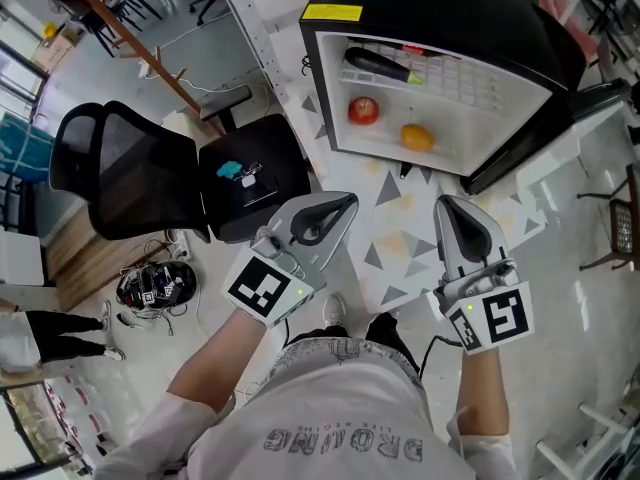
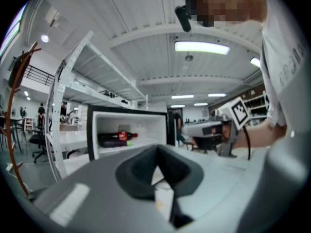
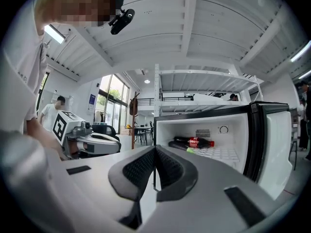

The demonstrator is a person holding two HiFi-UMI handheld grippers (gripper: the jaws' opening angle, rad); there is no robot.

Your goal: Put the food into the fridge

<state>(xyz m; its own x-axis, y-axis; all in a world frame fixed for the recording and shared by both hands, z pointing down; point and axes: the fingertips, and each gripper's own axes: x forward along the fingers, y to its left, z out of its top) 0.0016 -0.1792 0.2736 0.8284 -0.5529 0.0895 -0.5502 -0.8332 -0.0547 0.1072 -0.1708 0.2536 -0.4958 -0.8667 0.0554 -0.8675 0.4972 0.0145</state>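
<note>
The black mini fridge point(image 1: 430, 8) stands open in front of me, its door point(image 1: 520, 158) swung out to the right. Inside it lie a dark cola bottle point(image 1: 378, 65) on the upper shelf, a red apple point(image 1: 363, 110) and an orange point(image 1: 417, 137) below. My left gripper point(image 1: 345, 206) and right gripper point(image 1: 445, 206) both point level at the fridge, a short way in front of it. Both are shut with nothing between the jaws. The left gripper view shows the left gripper's closed tips point(image 2: 156, 149) before the fridge point(image 2: 129, 130) and bottle point(image 2: 116, 138). The right gripper view shows the same for the right gripper point(image 3: 155, 149), with the bottle point(image 3: 194, 142) beyond.
A black office chair point(image 1: 150, 168) with small items on its seat stands to the left of the fridge. A dark helmet-like thing point(image 1: 155, 286) lies on the floor below it. A person point(image 1: 50, 328) stands at the far left. A white shelving frame point(image 2: 63, 96) rises beside the fridge.
</note>
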